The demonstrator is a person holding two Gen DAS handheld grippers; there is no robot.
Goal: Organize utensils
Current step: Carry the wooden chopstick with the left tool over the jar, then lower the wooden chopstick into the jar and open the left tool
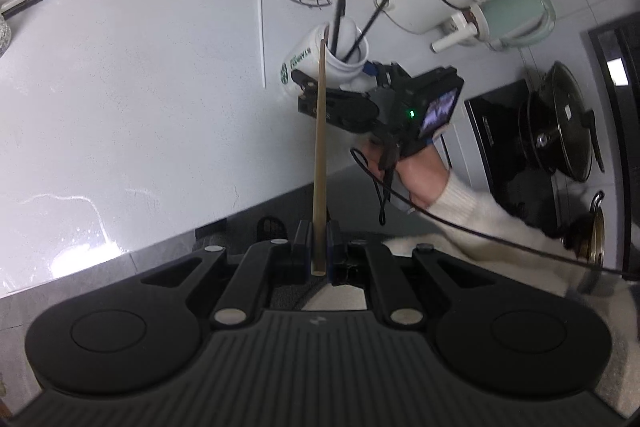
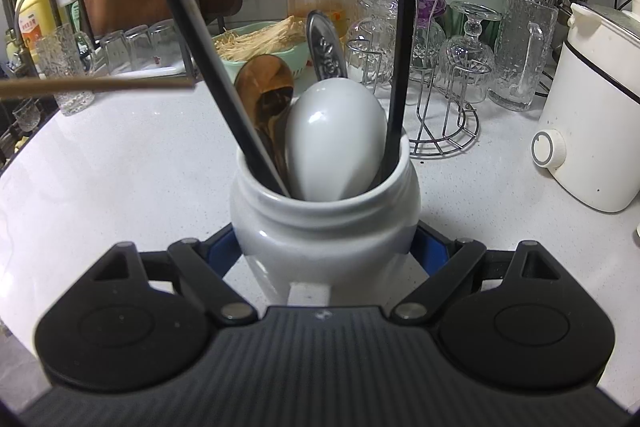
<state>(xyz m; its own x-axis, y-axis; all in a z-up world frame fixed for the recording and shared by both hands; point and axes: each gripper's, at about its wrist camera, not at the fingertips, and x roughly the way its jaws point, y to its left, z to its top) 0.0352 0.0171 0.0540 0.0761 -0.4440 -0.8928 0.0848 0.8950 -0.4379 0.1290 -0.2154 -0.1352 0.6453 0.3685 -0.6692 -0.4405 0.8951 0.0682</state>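
While the white jar stands on the tabletop clamped in the right gripper jaws, holding spoons and black chopsticks, the left gripper jaws pinch a wooden chopstick above it.

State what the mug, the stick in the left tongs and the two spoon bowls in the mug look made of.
Mug: glazed white ceramic, by its glossy highlights. Stick: probably bamboo or wood, matte tan and plain. Brown spoon: likely varnished wood, with shiny dark grain. White spoon: glossy ceramic or possibly plastic.
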